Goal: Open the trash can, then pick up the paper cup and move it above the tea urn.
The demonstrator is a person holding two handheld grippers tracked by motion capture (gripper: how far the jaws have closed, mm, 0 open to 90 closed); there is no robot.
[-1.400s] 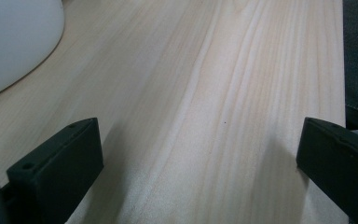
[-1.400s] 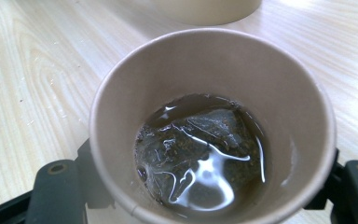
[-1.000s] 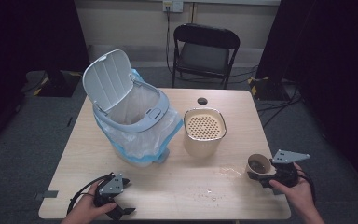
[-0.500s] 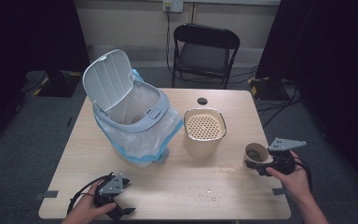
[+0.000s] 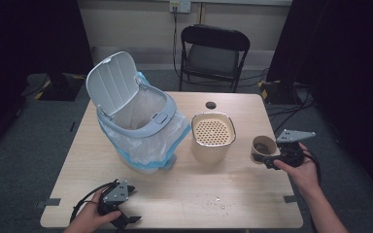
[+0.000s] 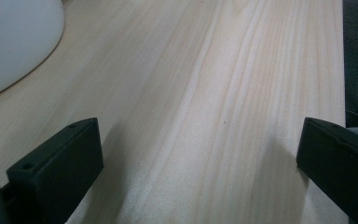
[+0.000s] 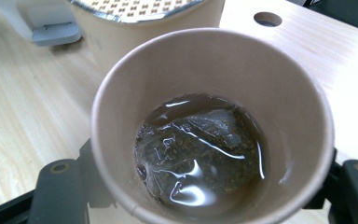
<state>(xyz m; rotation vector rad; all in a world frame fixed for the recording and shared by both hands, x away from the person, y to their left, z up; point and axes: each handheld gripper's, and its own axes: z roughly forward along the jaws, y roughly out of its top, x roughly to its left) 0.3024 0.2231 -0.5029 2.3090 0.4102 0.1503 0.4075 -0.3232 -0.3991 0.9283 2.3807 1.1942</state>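
At about seven o'clock on the table (image 5: 184, 194) in the high view, the left gripper (image 5: 121, 213) rests near the front edge, the person's left hand (image 5: 90, 219) partly cut off by the bottom of the frame; in the left gripper view its two black jaws stand wide apart over bare wood, with nothing between them, and a pale rounded shape at ten o'clock is cut off by the frame edge. At roughly ten o'clock on the table stands a grey bin (image 5: 143, 121) with its lid (image 5: 111, 80) tipped open and a clear liner bag (image 5: 150, 145) draped around it; its inside is hard to make out. Just right of it, near the centre, sits a beige container (image 5: 212, 138) with a perforated top. At three o'clock, the right gripper (image 5: 272, 158) clamps a paper cup (image 7: 214, 121), its jaws pressed against the cup's two sides. In the right gripper view the cup holds dark liquid with a sunken tea bag (image 7: 196, 149); the cup's base is hidden.
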